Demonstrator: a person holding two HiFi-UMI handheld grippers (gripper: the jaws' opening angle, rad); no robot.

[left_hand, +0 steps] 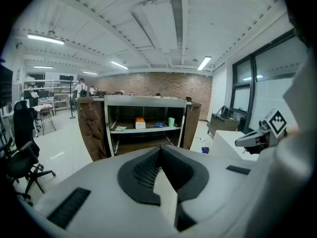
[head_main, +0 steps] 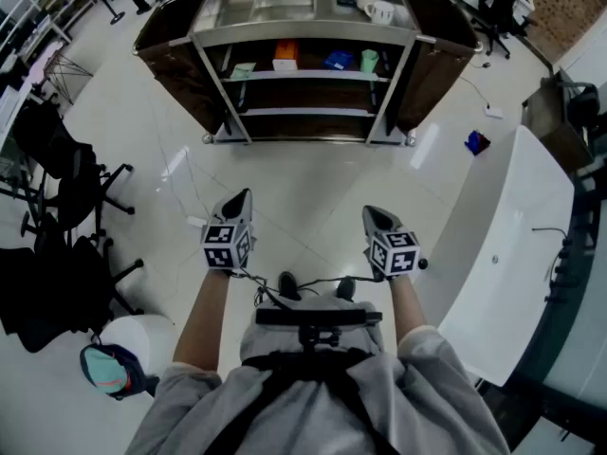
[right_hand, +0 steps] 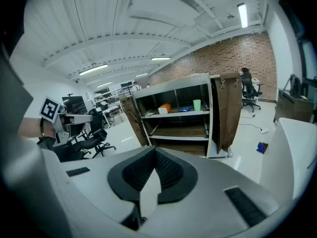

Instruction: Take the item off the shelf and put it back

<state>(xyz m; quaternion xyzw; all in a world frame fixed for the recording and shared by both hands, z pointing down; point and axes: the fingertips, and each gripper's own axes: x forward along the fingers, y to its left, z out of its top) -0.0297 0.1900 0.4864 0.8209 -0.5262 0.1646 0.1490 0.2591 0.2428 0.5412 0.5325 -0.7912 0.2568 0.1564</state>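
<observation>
A metal shelf unit [head_main: 305, 36] stands a few steps ahead on the white floor. Its middle shelf carries an orange-and-white box [head_main: 285, 55], a blue item [head_main: 339, 61], a green cup [head_main: 369, 61] and a pale green sheet [head_main: 243, 68]. The same box [left_hand: 140, 123] and cup [right_hand: 197, 105] show in both gripper views. My left gripper [head_main: 243, 195] [left_hand: 160, 148] and right gripper [head_main: 370, 211] [right_hand: 154, 149] are held side by side at waist height, well short of the shelf. Both are shut with nothing between their jaws.
White mugs [head_main: 379, 11] sit on the shelf's top. Brown fabric panels [head_main: 171, 45] flank the unit. Black office chairs [head_main: 57, 178] stand at the left, a white counter [head_main: 512, 245] at the right. A blue object [head_main: 477, 142] and cables lie on the floor.
</observation>
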